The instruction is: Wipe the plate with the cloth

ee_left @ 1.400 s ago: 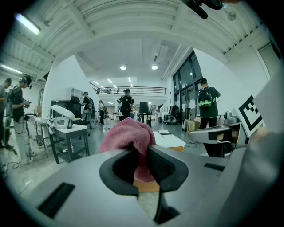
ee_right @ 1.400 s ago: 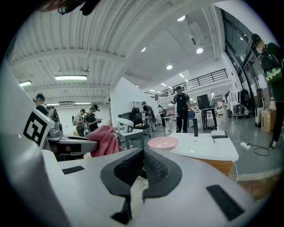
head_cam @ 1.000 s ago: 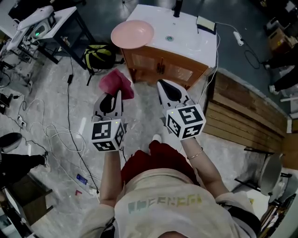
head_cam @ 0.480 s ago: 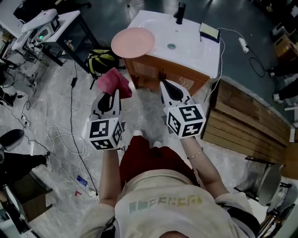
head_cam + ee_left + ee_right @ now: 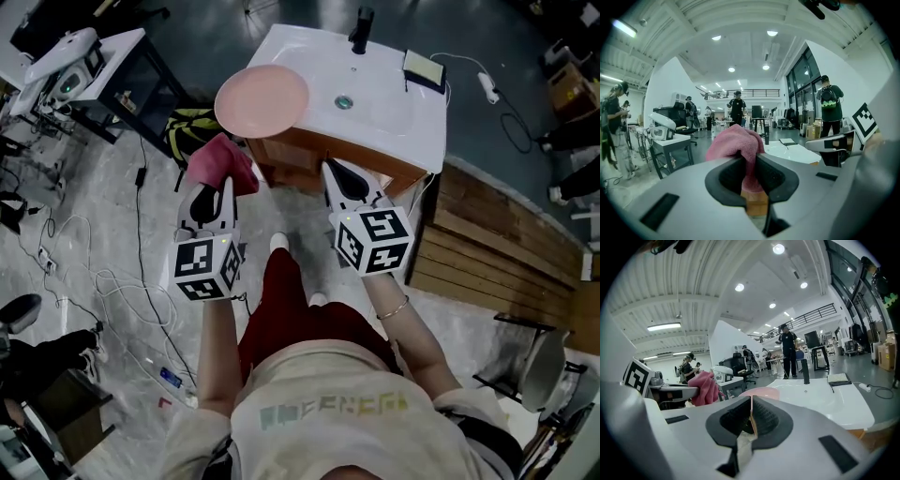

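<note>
A round pink plate (image 5: 261, 98) rests on the left end of the white sink counter (image 5: 394, 103), overhanging its edge. The pink cloth (image 5: 220, 161) is bunched in my left gripper (image 5: 217, 187), which is shut on it, a little short of the plate and lower. The cloth (image 5: 736, 143) fills the jaws in the left gripper view. My right gripper (image 5: 330, 171) is shut with nothing in it, in front of the wooden cabinet. In the right gripper view the plate (image 5: 761, 392) shows just beyond the closed jaws (image 5: 751, 416), with the cloth (image 5: 705, 387) off to the left.
A black faucet (image 5: 360, 30) and a drain (image 5: 344, 101) are in the basin, with a notebook (image 5: 424, 70) at the back right. A yellow-black backpack (image 5: 187, 127) lies on the floor left of the cabinet (image 5: 309, 161). Cables (image 5: 112, 272) trail left, wooden pallets (image 5: 497, 234) right.
The person has stepped nearer the sink. Both grippers have moved forward toward the counter, the cloth still held in the left one.
</note>
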`<state>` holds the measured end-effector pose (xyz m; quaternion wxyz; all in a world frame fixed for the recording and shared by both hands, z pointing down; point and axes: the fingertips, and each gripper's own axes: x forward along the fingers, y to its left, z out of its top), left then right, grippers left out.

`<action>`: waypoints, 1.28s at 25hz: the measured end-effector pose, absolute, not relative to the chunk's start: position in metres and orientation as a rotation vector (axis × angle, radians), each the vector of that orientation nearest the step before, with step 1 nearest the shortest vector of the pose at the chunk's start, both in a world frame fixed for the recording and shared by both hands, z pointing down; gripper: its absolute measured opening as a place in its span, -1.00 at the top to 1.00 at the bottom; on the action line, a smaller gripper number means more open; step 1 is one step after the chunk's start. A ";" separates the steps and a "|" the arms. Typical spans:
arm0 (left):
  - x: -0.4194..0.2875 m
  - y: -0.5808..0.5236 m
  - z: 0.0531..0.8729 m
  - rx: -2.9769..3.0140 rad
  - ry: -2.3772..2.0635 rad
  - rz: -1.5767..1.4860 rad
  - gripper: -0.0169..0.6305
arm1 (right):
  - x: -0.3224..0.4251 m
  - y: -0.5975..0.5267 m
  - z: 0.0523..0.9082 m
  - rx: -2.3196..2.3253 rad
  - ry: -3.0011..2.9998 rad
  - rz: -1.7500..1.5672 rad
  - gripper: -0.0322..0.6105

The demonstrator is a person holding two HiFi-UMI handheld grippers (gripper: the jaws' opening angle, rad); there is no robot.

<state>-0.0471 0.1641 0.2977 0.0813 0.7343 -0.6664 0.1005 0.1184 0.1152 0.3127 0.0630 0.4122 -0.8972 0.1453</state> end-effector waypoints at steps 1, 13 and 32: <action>-0.053 0.154 0.298 2.198 -1.988 0.300 0.74 | 0.115 0.106 0.314 1.256 -2.702 0.442 0.78; -0.119 0.023 0.311 2.246 -1.876 0.312 0.74 | 0.059 -0.011 0.335 1.367 -2.569 0.488 0.78; -0.151 -0.098 0.329 2.383 -1.629 0.336 0.74 | 0.043 -0.110 0.374 1.578 -2.269 0.541 0.78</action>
